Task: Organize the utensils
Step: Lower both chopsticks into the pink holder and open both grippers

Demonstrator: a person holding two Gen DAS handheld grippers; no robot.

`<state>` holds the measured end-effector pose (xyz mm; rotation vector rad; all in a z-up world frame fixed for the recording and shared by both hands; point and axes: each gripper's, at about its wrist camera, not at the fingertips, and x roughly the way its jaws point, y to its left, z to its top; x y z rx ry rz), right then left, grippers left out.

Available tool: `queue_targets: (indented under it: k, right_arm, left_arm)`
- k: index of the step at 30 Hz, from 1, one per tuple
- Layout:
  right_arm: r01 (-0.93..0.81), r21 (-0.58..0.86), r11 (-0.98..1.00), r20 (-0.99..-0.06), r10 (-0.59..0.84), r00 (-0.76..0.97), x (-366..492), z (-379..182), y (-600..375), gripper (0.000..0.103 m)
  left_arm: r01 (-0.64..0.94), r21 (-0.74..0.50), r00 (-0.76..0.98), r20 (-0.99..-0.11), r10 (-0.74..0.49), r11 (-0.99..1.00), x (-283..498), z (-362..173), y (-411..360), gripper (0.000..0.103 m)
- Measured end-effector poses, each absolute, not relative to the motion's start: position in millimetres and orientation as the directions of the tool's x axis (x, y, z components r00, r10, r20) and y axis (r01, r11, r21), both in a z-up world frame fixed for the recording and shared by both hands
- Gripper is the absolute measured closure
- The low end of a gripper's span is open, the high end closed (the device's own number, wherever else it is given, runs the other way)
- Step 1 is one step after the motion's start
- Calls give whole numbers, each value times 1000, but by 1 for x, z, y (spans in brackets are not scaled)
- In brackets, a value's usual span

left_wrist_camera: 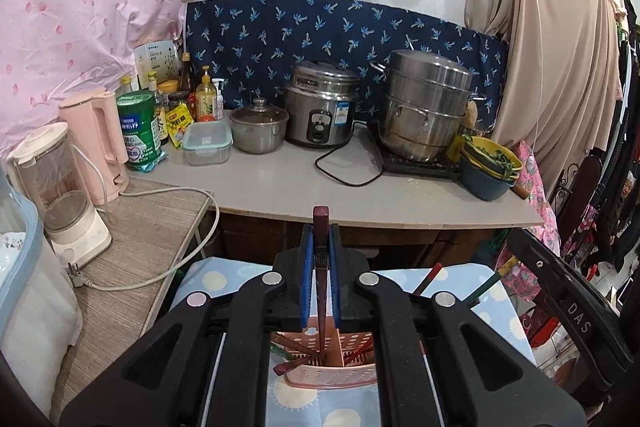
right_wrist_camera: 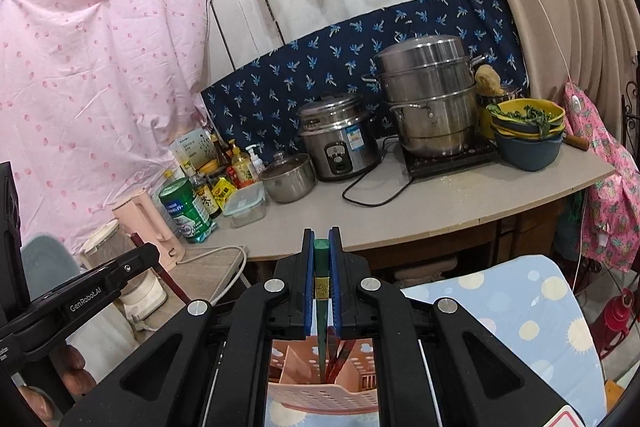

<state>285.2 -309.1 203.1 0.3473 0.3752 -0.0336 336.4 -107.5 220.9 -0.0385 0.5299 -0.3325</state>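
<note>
In the left wrist view my left gripper (left_wrist_camera: 321,247) is shut on a dark red chopstick (left_wrist_camera: 321,267), which stands upright between the blue pads. Its lower end reaches down into a pink perforated utensil holder (left_wrist_camera: 332,375) that holds several chopsticks. In the right wrist view my right gripper (right_wrist_camera: 321,251) is shut on a green chopstick (right_wrist_camera: 321,287), also upright. Its tip dips into the same pink holder (right_wrist_camera: 320,391) beside red chopsticks. The left gripper's body (right_wrist_camera: 80,295) shows at the left edge there, with a hand beneath it.
The holder sits on a blue cloth with pale dots (left_wrist_camera: 216,279). Behind runs a grey counter (left_wrist_camera: 280,191) with a rice cooker (left_wrist_camera: 320,107), a steel steamer pot (left_wrist_camera: 424,107), a small lidded pot (left_wrist_camera: 258,125), bottles and stacked bowls (left_wrist_camera: 488,167). A side table (left_wrist_camera: 132,259) carries a pink kettle and a blender.
</note>
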Motion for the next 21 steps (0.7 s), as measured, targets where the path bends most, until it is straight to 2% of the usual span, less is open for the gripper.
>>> queue_targets:
  k: [12,16,17,18,19,20,21]
  right_arm:
    - [108,318,942,-430,42,902,296,171,-306,95]
    - [106,308,945,-439,42,898,296,167,-304,94]
    - [107,305,946,-440,41,897,295,166,-304,94]
    - [110,303,947,-438,36,898,295,165,-305,93]
    - [111,303,946,-441,37,897,294,164,-306,91]
    - [109,306,946,-442,39,896,294,165,-306,90]
    - [113,305,945,-441,35,897,293,165,-306,87]
  left_arm:
    - [282,-111,778,-555,-295,953,353,185,-104,95]
    - [271,-94,789,-548,-277,958,351,181,-105,94]
    - [266,-90,791,-549,-270,960,351,180,-105,87]
    - [263,-88,792,-549,-267,961,351,180,-105,72]
    - [254,-81,797,-547,-256,964,350,180,-105,64]
    - [245,-74,806,-539,-246,967,349,180,-105,57]
    - [245,-71,810,-533,-244,967,347,181,-104,57]
